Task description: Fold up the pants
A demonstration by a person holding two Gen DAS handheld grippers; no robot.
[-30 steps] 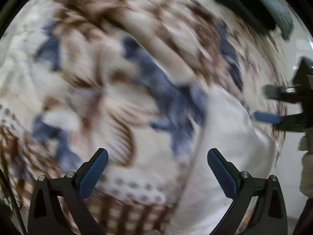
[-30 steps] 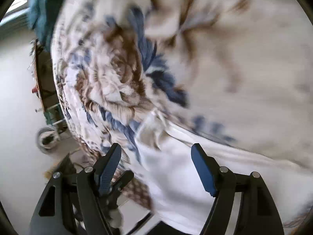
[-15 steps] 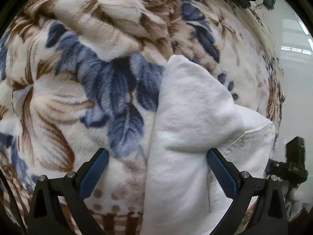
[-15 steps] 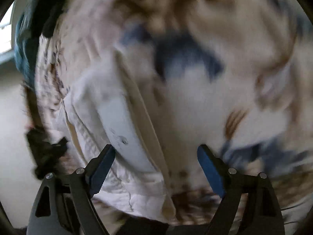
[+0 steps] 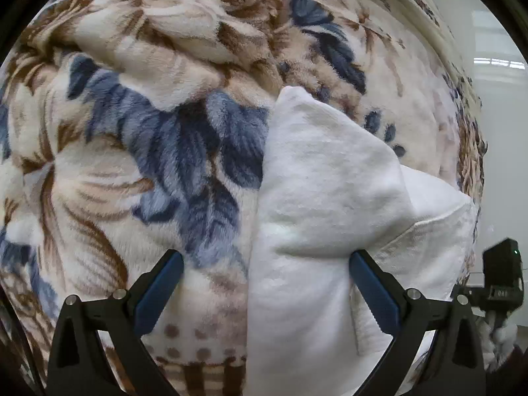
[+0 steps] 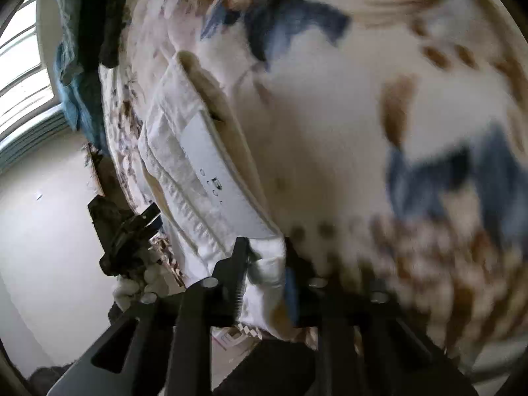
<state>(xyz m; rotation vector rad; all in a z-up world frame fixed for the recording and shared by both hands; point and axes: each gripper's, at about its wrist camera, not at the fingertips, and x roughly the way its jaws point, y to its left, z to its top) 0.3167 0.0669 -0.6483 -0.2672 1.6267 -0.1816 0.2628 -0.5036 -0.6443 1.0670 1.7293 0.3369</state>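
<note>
Your white pants [image 5: 316, 217] lie partly folded on a floral fleece blanket [image 5: 138, 151] at its near right edge, beside bare floor; this is a soft covered surface, not a bench. One fold already sits over the lower layer, so I judge the task to be in mid-course.

Your left gripper [image 5: 265, 288] points steeply down over the garment. Its jaws stand wide apart. The left finger [image 5: 158, 292] is over the blanket and the right finger [image 5: 373, 292] over the white cloth, and they hold nothing. In my judgement the spread is there to straddle the folded edge and pin or take it when needed.

Your right gripper [image 6: 264, 277] is at the waistband end of the pants [image 6: 211, 178], where the inner label shows. Its jaws have just been closing, and a bunch of white cloth sits between them with the pads against it, so I read this as a grip on the waistband corner. That corner is likely chosen because it lets you carry the edge over for the next fold.

The right view is blurred, so grip depth cannot be confirmed.
</note>
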